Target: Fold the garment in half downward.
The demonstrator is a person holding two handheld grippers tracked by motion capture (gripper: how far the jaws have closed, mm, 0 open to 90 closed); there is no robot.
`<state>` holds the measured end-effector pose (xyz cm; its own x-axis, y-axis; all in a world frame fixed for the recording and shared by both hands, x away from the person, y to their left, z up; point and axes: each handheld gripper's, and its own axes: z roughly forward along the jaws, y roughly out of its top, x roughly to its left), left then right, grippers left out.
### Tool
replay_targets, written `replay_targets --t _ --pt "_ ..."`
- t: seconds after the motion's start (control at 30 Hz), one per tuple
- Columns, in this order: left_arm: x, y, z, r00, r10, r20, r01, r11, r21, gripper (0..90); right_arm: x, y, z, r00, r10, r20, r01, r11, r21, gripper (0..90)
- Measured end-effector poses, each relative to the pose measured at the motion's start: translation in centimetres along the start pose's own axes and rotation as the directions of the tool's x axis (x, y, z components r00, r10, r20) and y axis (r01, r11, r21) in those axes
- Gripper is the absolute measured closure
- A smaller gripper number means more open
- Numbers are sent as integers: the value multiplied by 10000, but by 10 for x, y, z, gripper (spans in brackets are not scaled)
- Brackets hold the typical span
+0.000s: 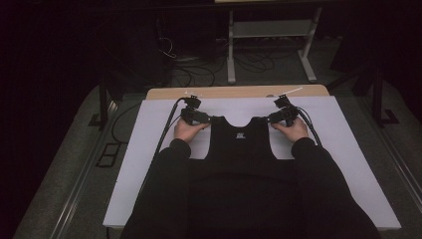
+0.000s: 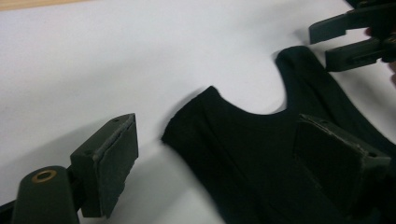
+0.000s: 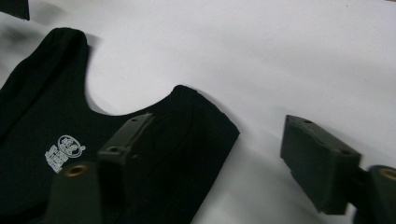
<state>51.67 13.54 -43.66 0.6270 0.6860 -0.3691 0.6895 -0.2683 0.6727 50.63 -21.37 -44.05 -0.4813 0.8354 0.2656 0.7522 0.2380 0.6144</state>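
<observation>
The black sleeveless knit garment (image 1: 241, 142) lies flat on the white table cover (image 1: 348, 149), neck end away from the person, its lower part hidden under the person's dark sleeves. It is a vest-cut top with a scooped neckline, two broad shoulder straps and a small white printed mark (image 3: 64, 151) below the neck.

The left gripper (image 2: 215, 154) stands unclenched, its jaws straddling the left shoulder strap (image 2: 196, 121) without pressing on it. The right gripper (image 3: 224, 154) is likewise released, one jaw over the right shoulder strap (image 3: 201, 126), the other over bare cover. Nothing is grasped.

Risks, as judged:
- Either jaw may close on the upper layer alone, since the strap lies flat; the garment would then open rather than lift.
- A lower jaw may push the strap edge and bunch the fabric instead of sliding under it.
- Uneven closing of the two sides would skew the garment on the cover.

The wooden table edge (image 1: 234, 92) lies beyond the straps.
</observation>
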Motion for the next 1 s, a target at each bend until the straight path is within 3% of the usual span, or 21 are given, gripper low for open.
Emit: replay_targets --t 0.17,0.37,0.53,0.57,0.6,0.73,0.83,1.0 --pt "0 0 3 9998 129 -166 -127 9999 108 162 1 0 3 9997 -121 215 120 9999 37 334" --pt "0 -1 8 9995 137 -297 -129 9996 246 198 0 -1 6 9995 130 303 -130 9999 -1 388" --pt "-1 0 14 9990 96 -443 -81 9994 340 250 0 -1 7 9993 267 271 -264 9996 -126 442" --pt "-3 -1 16 9992 -121 -386 128 9997 186 261 0 -1 7 9991 281 315 -276 9995 -148 464" --pt "-2 -1 17 9989 53 -455 -37 9994 349 272 0 -1 7 9989 288 366 -282 9995 -171 474" --pt "-6 0 19 9962 45 -875 -23 9997 260 363 1 -2 7 9986 241 469 -232 9996 -185 515" --pt "-9 0 20 9936 204 -1110 -162 9991 390 449 2 -1 8 9992 258 294 -252 9994 -218 552" --pt "-12 0 22 9926 11 -1216 43 9990 442 647 8 -2 12 9999 59 125 -57 9999 -155 697"
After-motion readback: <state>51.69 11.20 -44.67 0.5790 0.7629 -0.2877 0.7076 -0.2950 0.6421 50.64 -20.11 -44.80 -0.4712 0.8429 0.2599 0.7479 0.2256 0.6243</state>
